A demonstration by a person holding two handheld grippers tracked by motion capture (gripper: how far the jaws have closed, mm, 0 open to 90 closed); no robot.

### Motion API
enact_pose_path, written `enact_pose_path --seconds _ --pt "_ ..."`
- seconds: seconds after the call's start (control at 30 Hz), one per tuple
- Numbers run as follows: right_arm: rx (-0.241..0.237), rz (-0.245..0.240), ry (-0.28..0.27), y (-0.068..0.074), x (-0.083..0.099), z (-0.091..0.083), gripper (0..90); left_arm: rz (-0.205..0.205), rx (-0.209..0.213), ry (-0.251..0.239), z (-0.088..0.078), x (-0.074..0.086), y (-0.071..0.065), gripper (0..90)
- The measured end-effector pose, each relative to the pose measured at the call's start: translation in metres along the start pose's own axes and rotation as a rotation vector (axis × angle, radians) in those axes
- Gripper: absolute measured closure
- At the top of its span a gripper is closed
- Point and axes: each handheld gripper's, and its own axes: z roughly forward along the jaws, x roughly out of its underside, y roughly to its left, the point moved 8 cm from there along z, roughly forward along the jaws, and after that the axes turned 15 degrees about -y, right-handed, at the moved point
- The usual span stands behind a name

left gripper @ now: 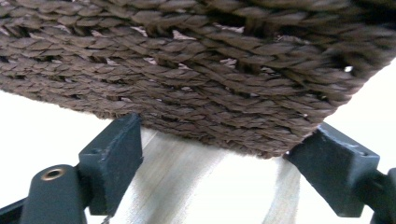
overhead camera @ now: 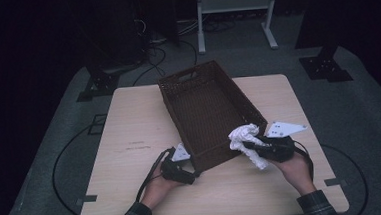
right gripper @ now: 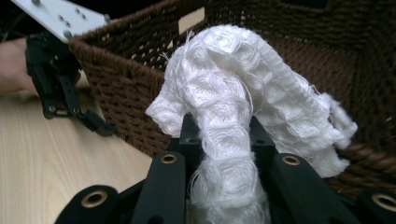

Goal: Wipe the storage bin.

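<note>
White cloth sits clamped between the jaws of the right hand-held gripper, bunched up and poking out above them, with a loose tail hanging down toward the tabletop. It hangs right at the near right corner of the brown woven basket, just over the rim, not yet inside. The left hand-held gripper stands at the basket's near left corner with its jaws spread wide on either side of that corner; in the left gripper view the pads look at or just beside the weave, and I cannot tell whether they press on it.

The step in hand appears to be dropping the cloth into the basket. To do it well, lift the right hand enough that the dangling tail clears the rim, carry it forward over the open bottom, then let go only when the whole bundle is above the inside. Keep the left hand-held gripper steadying the corner so the basket does not skid on the smooth wood. The main risk is the tail catching on the rough weave and dragging the cloth back out.
</note>
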Motion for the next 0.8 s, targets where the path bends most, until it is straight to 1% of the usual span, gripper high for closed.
enact_pose_path --seconds 0.2,0.27,0.37,0.53,0.6,0.67,0.73,0.8 --pt "-0.019 0.015 0.041 0.003 0.012 0.008 73.4 0.001 0.002 0.000 0.000 0.000 0.000 18.3" --pt "-0.024 0.010 0.055 0.004 0.017 0.011 73.4 0.001 0.002 0.000 0.000 0.000 0.000 18.3" --pt "-0.029 0.002 0.086 0.008 0.024 0.016 73.4 0.000 0.001 0.000 0.000 0.000 0.000 18.3" --pt "-0.046 0.007 0.130 0.012 0.036 0.023 73.4 -0.001 0.000 0.000 0.000 0.000 0.000 18.4" --pt "-0.055 -0.001 0.165 0.013 0.044 0.028 73.4 -0.001 0.000 0.000 0.000 0.000 0.000 18.5" --pt "-0.065 -0.002 0.187 0.015 0.049 0.031 73.4 -0.001 0.000 0.000 0.000 0.000 0.000 18.4" --pt "-0.074 0.000 0.204 0.015 0.053 0.034 73.5 -0.001 0.000 0.000 0.000 0.000 0.000 18.5" --pt "-0.082 0.013 0.213 0.015 0.057 0.036 73.5 -0.002 -0.001 -0.002 0.000 0.000 0.000 18.5"
